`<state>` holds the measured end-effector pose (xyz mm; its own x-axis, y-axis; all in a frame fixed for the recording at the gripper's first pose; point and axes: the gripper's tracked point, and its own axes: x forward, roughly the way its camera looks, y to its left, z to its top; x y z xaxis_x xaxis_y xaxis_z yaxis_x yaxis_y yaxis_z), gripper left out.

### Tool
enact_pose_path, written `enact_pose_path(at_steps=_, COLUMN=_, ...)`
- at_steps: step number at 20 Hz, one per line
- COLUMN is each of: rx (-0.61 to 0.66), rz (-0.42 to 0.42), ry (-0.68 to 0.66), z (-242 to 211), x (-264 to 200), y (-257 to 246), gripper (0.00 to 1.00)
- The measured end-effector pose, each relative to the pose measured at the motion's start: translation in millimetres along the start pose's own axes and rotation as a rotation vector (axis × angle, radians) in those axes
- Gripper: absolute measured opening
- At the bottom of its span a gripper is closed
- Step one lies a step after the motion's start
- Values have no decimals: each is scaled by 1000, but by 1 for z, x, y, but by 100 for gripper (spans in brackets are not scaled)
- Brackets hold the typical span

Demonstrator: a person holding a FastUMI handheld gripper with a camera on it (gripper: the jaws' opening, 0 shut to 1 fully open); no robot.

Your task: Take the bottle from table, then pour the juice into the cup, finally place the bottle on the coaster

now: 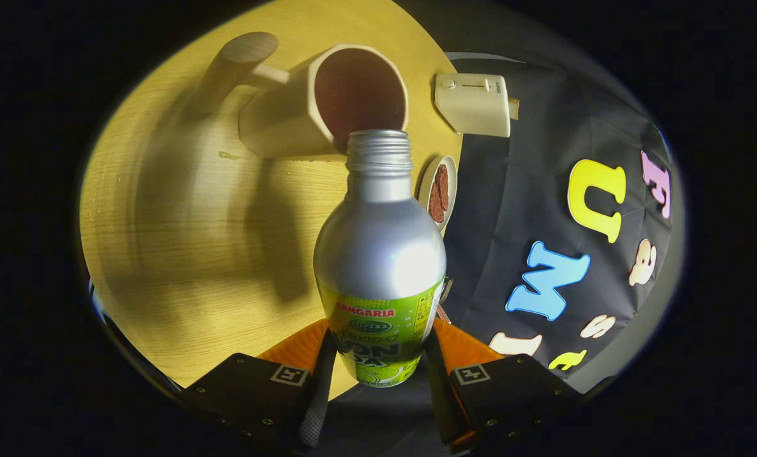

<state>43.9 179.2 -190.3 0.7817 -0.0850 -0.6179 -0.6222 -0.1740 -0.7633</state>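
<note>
Wood-grain table (181, 266), gripper (378, 355) clamping smooth metal bottle (378, 247) near faceted cup (328, 101)

This is a staged recording booth dressed as a small home dining spot, not a lived-in room. A round, pale wooden table (188, 241) carries breakfast-style household things: a cream mug-like cup (315, 108), a silver drink bottle (378, 254) with a green label, a white toaster (474, 105) and a small dish (439, 190) with something brown on it. A black cloth wall (524, 209) hangs close behind the table edge, and one strong light throws hard shadows across the tabletop.
</note>
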Motion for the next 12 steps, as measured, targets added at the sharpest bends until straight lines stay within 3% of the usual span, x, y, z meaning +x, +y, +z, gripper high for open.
enact_pose_path(at_steps=12, rx=-74, rz=-9, ry=29, z=2, x=-2, y=-8, gripper=68)
